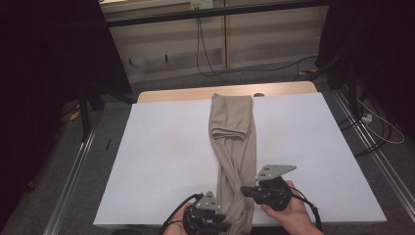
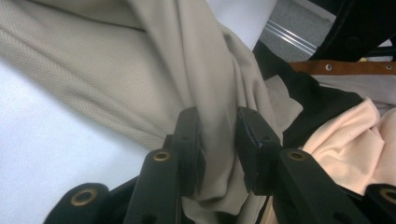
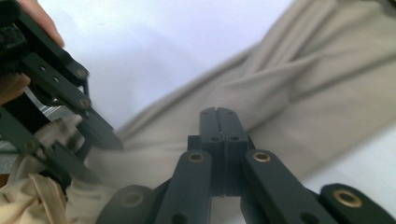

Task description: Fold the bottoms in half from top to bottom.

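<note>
The near end of the beige garment [image 1: 234, 147], which lies lengthwise down the middle of the white table [image 1: 161, 161], spills over the front edge and is cut off there. The left gripper [image 2: 218, 140] clamps a bunched fold of it near that edge. The right gripper [image 3: 218, 122], jaws pressed together with nothing between them, hovers just above the cloth.

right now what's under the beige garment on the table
The beige garment lies straight on the white table. What the cloth covers cannot be seen. At the near edge the left gripper clamps a bunched fold.
</note>
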A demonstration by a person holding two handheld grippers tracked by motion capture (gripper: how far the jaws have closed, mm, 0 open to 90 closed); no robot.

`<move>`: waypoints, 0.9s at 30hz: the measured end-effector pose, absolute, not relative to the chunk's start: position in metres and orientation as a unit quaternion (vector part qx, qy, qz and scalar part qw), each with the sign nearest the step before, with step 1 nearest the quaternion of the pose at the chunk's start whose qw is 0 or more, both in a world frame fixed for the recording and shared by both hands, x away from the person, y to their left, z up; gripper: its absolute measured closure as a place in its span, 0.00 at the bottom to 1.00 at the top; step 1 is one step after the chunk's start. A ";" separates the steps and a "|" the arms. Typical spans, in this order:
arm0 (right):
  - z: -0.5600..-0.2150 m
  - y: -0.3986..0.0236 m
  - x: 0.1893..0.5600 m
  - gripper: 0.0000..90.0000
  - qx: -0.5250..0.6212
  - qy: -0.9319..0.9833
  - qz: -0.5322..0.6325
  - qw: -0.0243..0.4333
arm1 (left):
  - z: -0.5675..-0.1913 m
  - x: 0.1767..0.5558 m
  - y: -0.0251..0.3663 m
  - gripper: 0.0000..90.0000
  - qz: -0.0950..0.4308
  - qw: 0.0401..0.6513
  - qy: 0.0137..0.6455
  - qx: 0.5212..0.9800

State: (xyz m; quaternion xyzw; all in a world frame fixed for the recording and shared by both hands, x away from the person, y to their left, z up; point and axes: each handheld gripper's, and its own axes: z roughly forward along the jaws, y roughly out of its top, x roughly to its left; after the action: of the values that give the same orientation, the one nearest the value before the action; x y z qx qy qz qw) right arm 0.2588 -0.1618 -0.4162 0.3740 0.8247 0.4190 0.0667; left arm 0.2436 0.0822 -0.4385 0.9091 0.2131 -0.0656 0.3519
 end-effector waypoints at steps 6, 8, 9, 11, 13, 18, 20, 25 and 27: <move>-0.428 -0.179 0.260 1.00 0.401 0.826 0.389 0.073 | -0.440 0.238 0.075 0.99 -0.087 0.338 0.199 0.916; -0.431 -0.177 0.263 1.00 0.400 0.833 0.377 0.066 | -0.441 0.233 0.070 1.00 -0.086 0.335 0.194 0.918; -0.431 -0.175 0.262 1.00 0.401 0.835 0.372 0.068 | -0.440 0.232 0.068 1.00 -0.092 0.338 0.194 0.916; -0.431 -0.175 0.261 1.00 0.398 0.842 0.356 0.076 | -0.439 0.233 0.068 1.00 -0.098 0.348 0.194 0.912; -0.431 -0.182 0.259 1.00 0.406 0.838 0.358 0.076 | -0.438 0.235 0.070 1.00 -0.110 0.362 0.199 0.904; -0.430 -0.200 0.257 1.00 0.430 0.828 0.344 0.105 | -0.434 0.233 0.067 1.00 -0.142 0.388 0.198 0.889; -0.427 -0.199 0.255 0.97 0.414 0.826 0.371 0.088 | -0.431 0.233 0.063 1.00 -0.147 0.395 0.198 0.885; -0.421 -0.168 0.246 0.78 0.356 0.835 0.418 0.037 | -0.436 0.226 0.053 1.00 -0.165 0.386 0.181 0.890; -0.426 -0.156 0.247 0.71 0.362 0.845 0.393 0.039 | -0.439 0.223 0.053 0.99 -0.156 0.381 0.179 0.894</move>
State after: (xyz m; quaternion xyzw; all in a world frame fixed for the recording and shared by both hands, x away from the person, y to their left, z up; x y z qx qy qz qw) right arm 0.2467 -0.1558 -0.4257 0.3620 0.8446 0.3926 0.0391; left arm 0.2232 0.0527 -0.4394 0.8936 0.1793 -0.1563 0.3807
